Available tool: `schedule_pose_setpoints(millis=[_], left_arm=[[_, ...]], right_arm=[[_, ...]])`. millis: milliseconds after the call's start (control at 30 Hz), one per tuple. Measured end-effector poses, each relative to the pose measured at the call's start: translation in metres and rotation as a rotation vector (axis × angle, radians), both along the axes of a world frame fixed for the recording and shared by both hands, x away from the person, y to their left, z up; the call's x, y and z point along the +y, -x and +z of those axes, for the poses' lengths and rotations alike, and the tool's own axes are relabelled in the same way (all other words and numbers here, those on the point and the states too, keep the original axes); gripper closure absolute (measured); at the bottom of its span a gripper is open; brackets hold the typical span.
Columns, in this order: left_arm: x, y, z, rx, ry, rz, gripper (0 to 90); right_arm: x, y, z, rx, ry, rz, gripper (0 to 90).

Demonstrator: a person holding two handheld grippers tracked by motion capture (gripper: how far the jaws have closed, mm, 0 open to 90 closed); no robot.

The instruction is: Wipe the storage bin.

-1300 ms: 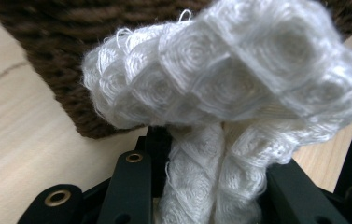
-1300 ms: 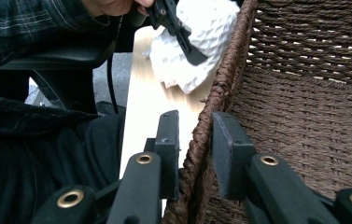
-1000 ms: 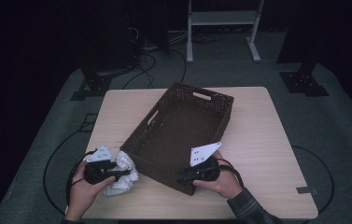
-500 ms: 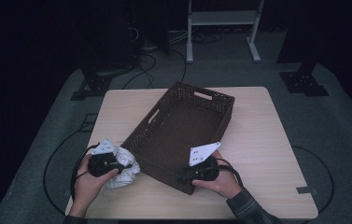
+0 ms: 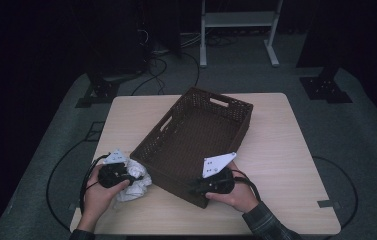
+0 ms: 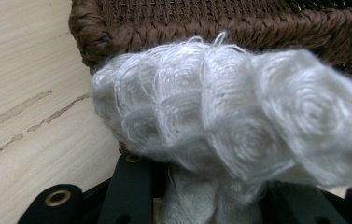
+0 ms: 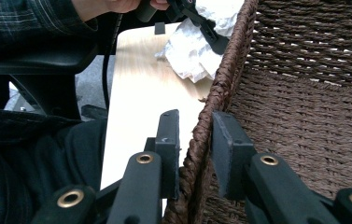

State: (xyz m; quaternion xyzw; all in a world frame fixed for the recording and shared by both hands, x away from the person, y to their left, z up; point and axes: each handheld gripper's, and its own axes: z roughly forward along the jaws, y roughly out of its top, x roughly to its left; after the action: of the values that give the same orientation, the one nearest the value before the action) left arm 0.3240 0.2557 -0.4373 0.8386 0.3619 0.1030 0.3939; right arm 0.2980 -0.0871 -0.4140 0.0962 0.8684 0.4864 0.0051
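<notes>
A dark brown wicker basket [image 5: 196, 135] sits askew in the middle of the table. Its near corner rim [image 7: 211, 100] stands between the jaws of my right gripper [image 7: 197, 144], which is shut on it; the same gripper [image 5: 198, 188] is at the basket's front wall in the high view. At the basket's left, my left gripper [image 5: 132, 178] is shut on a crumpled white knitted cloth [image 5: 136, 182]. In the left gripper view the cloth [image 6: 229, 116] bulges over the jaws, close to the basket's woven rim [image 6: 220, 23].
The pale wooden table [image 5: 286, 165] has bare room to the right of the basket and behind its left side. A white cart frame [image 5: 236, 30] and cables lie on the floor beyond. A dark sleeve [image 7: 24, 154] is low in the right gripper view.
My left gripper has shifted slightly forward toward the basket with the cloth in it. The right gripper has stayed clamped on the rim.
</notes>
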Motion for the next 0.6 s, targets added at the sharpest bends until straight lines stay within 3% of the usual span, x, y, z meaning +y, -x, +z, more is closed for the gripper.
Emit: schedule_pose_setpoints(millis=[367,400,467,600], left_arm=[[-0.007,-0.008,-0.004,0.011,0.027,0.002,67.9],[-0.008,-0.009,-0.005,0.022,0.019,0.001,68.2],[-0.014,-0.010,-0.014,0.045,-0.042,-0.010,68.4],[-0.017,-0.013,-0.020,0.066,-0.048,-0.017,68.2]], right_arm=[[-0.003,0.001,0.001,-0.011,0.007,-0.027,72.3],[-0.004,0.001,0.001,-0.013,0.007,-0.028,72.2],[-0.005,0.000,0.000,-0.010,0.004,-0.028,72.3],[-0.006,0.000,0.000,-0.008,0.002,-0.028,72.4]])
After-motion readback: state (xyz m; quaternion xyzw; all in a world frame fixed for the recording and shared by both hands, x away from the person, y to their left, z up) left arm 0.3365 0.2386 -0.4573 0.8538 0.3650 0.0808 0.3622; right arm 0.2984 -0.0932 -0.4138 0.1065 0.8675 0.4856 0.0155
